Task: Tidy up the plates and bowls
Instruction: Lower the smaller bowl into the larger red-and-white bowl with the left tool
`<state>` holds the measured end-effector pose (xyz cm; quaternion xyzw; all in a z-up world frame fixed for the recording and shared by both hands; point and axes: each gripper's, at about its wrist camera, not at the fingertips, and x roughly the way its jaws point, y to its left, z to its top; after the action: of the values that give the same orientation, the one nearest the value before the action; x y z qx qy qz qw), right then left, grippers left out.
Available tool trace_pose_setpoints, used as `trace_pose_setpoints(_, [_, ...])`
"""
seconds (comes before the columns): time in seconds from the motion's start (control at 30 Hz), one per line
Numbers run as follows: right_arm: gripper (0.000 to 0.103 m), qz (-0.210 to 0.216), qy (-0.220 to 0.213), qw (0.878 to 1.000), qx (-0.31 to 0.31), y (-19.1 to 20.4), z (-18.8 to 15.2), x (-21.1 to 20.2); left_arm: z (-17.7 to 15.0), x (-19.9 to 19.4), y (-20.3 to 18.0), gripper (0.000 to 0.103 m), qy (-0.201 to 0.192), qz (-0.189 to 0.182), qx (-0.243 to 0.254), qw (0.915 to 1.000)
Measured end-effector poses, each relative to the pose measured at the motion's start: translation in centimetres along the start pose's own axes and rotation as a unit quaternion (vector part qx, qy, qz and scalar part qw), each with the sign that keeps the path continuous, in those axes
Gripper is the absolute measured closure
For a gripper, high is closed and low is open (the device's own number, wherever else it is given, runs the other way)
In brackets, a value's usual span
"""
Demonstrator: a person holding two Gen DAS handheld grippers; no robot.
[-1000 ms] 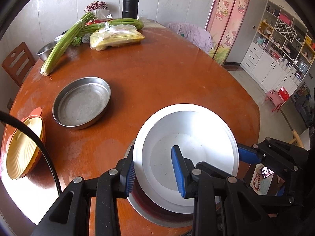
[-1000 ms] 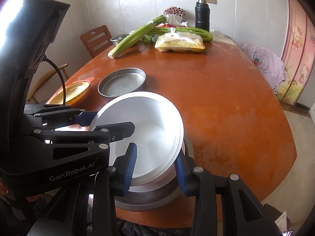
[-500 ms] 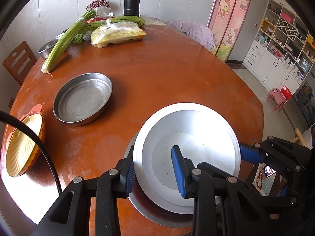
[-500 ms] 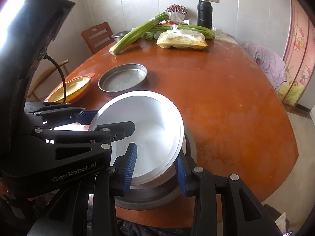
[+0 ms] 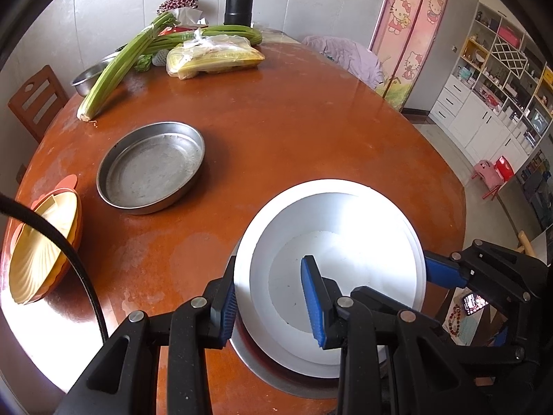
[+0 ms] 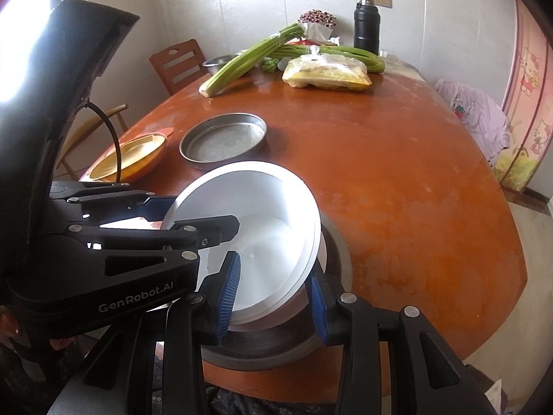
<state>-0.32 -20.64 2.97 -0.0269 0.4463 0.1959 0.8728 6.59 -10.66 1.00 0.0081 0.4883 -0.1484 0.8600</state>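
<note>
Both grippers sharing white bowl (image 5: 345, 242), near counter (image 5: 293, 131) front edge, just above grey metal plate (image 5: 276, 377).

Left gripper (image 5: 273, 297) partly closed, one finger outside rim, one inside, gripping near wall. Right gripper (image 6: 273, 283) doing same on opposite rim. Two-sided hold likely steadying wide bowl for stacking.

Left view showing bowl interior bare; steel pan (image 5: 150, 167) and yellow dish (image 5: 41, 242) waiting well apart. Right view showing bowl tilting, its underside clear of plate.
</note>
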Motion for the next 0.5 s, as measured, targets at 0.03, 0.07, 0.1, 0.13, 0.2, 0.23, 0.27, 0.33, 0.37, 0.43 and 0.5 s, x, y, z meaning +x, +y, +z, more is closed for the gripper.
trace_pose_setpoints(0.03, [0.063, -0.001, 0.002, 1.0, 0.0, 0.01, 0.01, 0.07, -0.04, 0.03, 0.08, 0.069, 0.001, -0.003, -0.001, 1.0])
trace_pose_setpoints(0.07, [0.063, -0.002, 0.005, 1.0, 0.0, 0.03, 0.03, 0.18, -0.07, 0.04, 0.09, 0.069, 0.002, -0.006, -0.001, 1.0])
trace_pose_setpoints(0.1, [0.063, -0.002, 0.004, 1.0, -0.001, 0.02, 0.02, 0.15, -0.07, 0.04, 0.07, 0.069, 0.002, -0.006, 0.0, 1.0])
trace_pose_setpoints(0.13, [0.063, -0.002, 0.004, 1.0, 0.0, -0.04, 0.08, 0.19, -0.08, 0.05, 0.02, 0.069, 0.002, -0.005, 0.001, 1.0])
trace_pose_setpoints(0.2, [0.063, -0.004, 0.005, 1.0, -0.001, -0.07, 0.18, 0.18, -0.09, 0.02, 0.07, 0.069, 0.002, -0.008, 0.001, 1.0])
trace_pose_setpoints(0.23, [0.063, -0.006, 0.004, 1.0, -0.001, -0.08, 0.22, 0.14, -0.11, -0.04, 0.06, 0.068, 0.001, -0.008, 0.001, 1.0])
trace_pose_setpoints(0.27, [0.063, -0.006, 0.004, 1.0, -0.002, -0.12, 0.21, 0.09, -0.12, -0.1, 0.09, 0.068, 0.0, -0.007, 0.001, 1.0])
trace_pose_setpoints(0.33, [0.063, -0.007, 0.001, 1.0, -0.003, -0.12, 0.29, -0.01, -0.11, -0.26, 0.15, 0.068, -0.002, -0.008, 0.0, 1.0])
trace_pose_setpoints(0.37, [0.063, -0.007, 0.001, 1.0, -0.003, -0.14, 0.31, -0.02, -0.1, -0.34, 0.16, 0.068, -0.003, -0.007, 0.0, 1.0])
trace_pose_setpoints(0.43, [0.063, -0.006, 0.002, 1.0, 0.0, -0.23, 0.38, 0.0, -0.1, -0.43, 0.2, 0.068, -0.004, -0.006, -0.001, 1.0])
trace_pose_setpoints(0.5, [0.063, -0.006, 0.003, 1.0, 0.001, -0.27, 0.38, 0.0, -0.08, -0.53, 0.27, 0.068, -0.004, -0.004, -0.001, 1.0])
